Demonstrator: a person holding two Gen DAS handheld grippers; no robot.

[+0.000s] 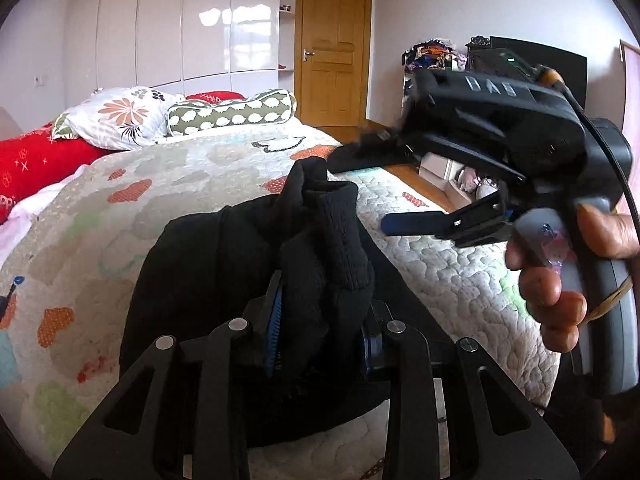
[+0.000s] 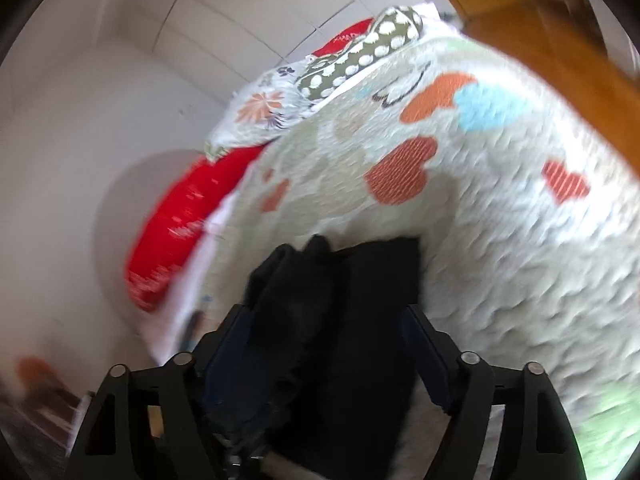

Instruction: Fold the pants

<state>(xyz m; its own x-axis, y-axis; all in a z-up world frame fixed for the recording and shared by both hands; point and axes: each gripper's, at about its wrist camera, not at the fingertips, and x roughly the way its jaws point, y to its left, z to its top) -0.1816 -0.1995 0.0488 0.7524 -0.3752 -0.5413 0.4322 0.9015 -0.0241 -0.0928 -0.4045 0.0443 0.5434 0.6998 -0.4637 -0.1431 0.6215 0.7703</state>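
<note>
Black pants (image 1: 200,264) lie bunched on the quilted bed (image 1: 192,168). My left gripper (image 1: 322,332) is shut on a ribbed fold of them, which stands up between its blue pads (image 1: 275,320). My right gripper (image 1: 358,196) comes in from the right in a person's hand (image 1: 560,280), its fingers spread apart, with a strip of the black cloth reaching to the upper finger. The right wrist view is blurred. There my right gripper (image 2: 326,316) stands wide, and the pants (image 2: 360,280) lie between its jaws without being pinched.
Flowered, dotted and red pillows (image 1: 120,120) line the head of the bed by white wardrobe doors (image 1: 180,32). A wooden door (image 1: 332,56) and wood floor lie beyond the bed's right edge. A cluttered dark cabinet (image 1: 540,64) stands at far right. Open quilt (image 2: 500,220) stretches to the right of the pants.
</note>
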